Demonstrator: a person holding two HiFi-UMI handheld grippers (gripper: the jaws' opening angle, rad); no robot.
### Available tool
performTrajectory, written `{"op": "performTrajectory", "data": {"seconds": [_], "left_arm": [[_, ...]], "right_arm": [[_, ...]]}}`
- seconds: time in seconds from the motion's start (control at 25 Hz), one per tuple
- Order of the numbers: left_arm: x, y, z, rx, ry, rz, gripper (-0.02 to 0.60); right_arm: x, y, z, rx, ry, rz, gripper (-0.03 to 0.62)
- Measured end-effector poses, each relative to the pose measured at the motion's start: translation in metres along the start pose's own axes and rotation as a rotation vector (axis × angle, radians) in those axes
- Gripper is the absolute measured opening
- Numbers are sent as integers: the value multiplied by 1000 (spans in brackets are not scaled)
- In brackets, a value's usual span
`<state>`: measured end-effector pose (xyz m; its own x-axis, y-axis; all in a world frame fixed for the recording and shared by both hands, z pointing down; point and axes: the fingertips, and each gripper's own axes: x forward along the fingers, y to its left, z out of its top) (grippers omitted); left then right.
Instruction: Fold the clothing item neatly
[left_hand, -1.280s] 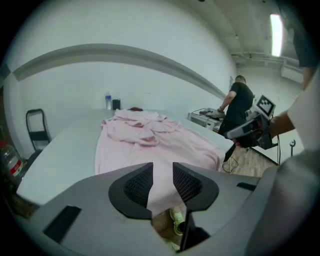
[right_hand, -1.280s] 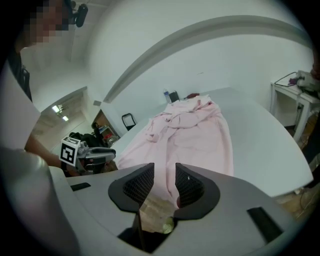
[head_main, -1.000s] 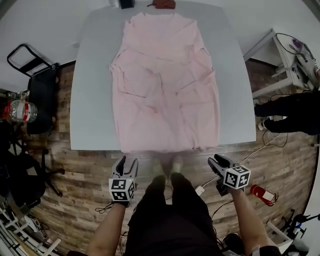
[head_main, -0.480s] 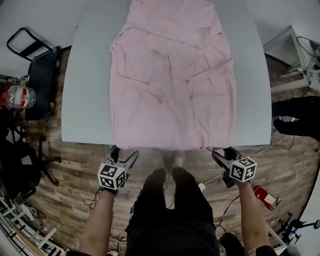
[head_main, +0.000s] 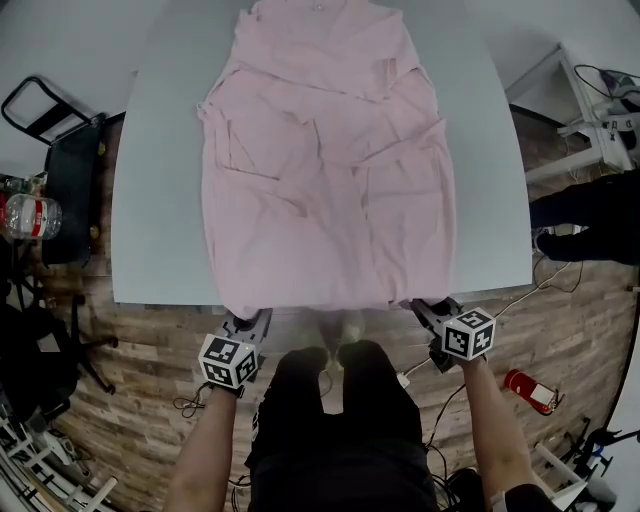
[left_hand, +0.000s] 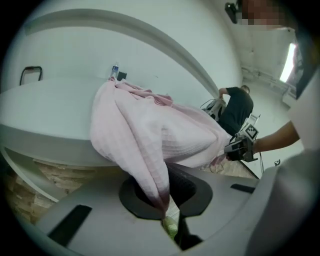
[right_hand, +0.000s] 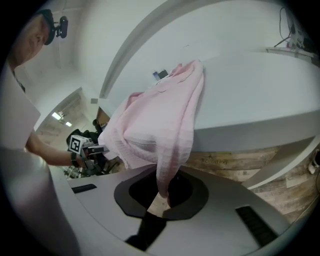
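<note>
Table check: the pink garment (head_main: 330, 170) lies spread lengthwise on the grey table (head_main: 150, 220), its hem draping over the near edge. A second ago I had both grippers short of that edge, clear of the cloth; now both sit at the hem. The left gripper (head_main: 248, 318) has just been closing and pinches the hem's left corner. The right gripper (head_main: 425, 306) has done the same and is clamped on the right corner. In both gripper views, fabric runs bunched from the table edge into the jaws
</note>
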<state>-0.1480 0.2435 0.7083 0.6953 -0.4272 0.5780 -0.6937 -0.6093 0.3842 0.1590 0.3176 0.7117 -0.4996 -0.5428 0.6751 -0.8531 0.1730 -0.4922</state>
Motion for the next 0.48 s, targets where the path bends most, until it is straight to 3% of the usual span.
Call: {"op": "performTrajectory", "data": {"seconds": [0.48], "left_arm": [[-84, -81, 19, -73, 61, -291, 15]], "right_arm": [[-76, 76, -6, 66, 112, 181, 25]]}}
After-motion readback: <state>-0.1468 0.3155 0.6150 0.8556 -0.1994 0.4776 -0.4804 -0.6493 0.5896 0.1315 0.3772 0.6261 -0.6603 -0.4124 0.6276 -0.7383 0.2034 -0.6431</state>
